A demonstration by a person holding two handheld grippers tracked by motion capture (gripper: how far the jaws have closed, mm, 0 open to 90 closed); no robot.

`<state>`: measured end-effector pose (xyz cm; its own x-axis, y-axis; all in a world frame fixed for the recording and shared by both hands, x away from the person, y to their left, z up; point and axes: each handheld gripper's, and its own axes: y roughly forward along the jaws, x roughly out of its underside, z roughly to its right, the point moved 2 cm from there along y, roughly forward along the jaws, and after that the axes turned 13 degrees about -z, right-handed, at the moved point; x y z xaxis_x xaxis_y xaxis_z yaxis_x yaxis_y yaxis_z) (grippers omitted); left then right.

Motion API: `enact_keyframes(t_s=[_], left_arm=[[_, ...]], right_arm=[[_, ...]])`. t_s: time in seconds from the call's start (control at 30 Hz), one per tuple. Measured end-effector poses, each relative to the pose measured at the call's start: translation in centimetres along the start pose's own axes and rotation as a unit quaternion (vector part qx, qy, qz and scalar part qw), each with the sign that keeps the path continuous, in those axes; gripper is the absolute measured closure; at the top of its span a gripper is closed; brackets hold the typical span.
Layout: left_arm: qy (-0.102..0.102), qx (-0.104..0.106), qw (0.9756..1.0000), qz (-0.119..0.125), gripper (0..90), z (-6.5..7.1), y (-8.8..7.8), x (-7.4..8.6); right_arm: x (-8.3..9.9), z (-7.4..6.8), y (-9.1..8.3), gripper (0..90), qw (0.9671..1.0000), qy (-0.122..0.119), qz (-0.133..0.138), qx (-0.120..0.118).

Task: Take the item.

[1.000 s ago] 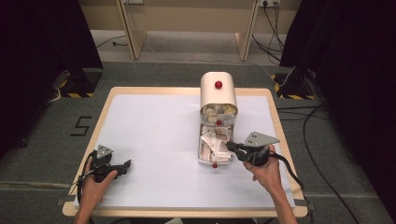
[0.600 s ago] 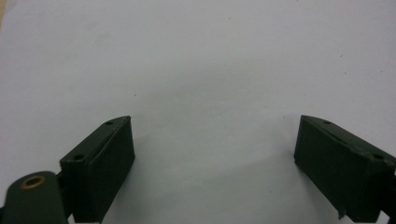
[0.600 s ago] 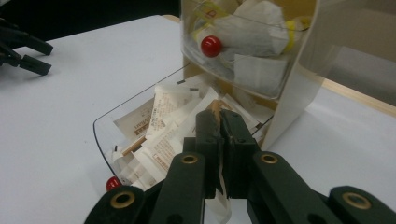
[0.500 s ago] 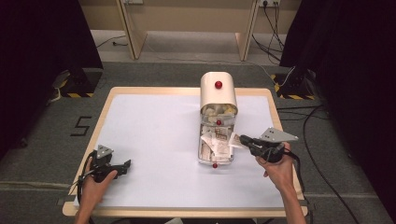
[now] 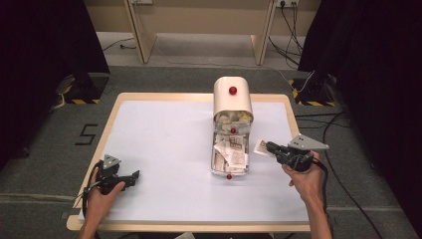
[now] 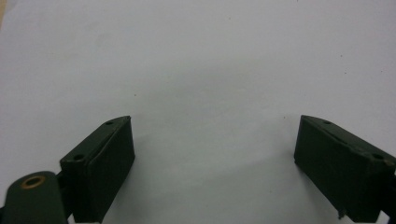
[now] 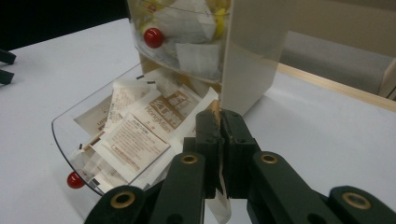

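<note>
Beside the dispenser (image 5: 232,102) and its packet-filled tray (image 5: 215,169): right gripper (image 5: 267,147) clamping 1 packet (image 5: 261,147), left gripper (image 6: 212,163) wide.

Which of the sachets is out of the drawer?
The sachet pinched in the right gripper, right of the clear drawer; the others lie inside it.

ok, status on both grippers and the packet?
Right gripper shut on a packet, beside the open drawer of the dispenser. Left gripper open, low over the table. Nothing in the way.
</note>
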<state>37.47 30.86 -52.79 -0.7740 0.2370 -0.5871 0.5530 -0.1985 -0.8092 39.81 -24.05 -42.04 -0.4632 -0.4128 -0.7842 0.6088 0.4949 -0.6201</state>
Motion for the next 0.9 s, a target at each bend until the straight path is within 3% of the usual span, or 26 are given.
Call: enact_keyframes(t_s=[0.67,0.9], left_arm=[[0.001,0.000,1.0000,0.000,11.3,0.0,0.0,0.0],[0.001,0.000,1.0000,-0.001,11.3,0.0,0.0,0.0]], right_arm=[[1.5,2.3,-0.4,86.8,0.9991,0.032,-0.005,0.027],[2.6,3.4,0.2,86.8,0.9980,0.049,-0.017,0.037]])
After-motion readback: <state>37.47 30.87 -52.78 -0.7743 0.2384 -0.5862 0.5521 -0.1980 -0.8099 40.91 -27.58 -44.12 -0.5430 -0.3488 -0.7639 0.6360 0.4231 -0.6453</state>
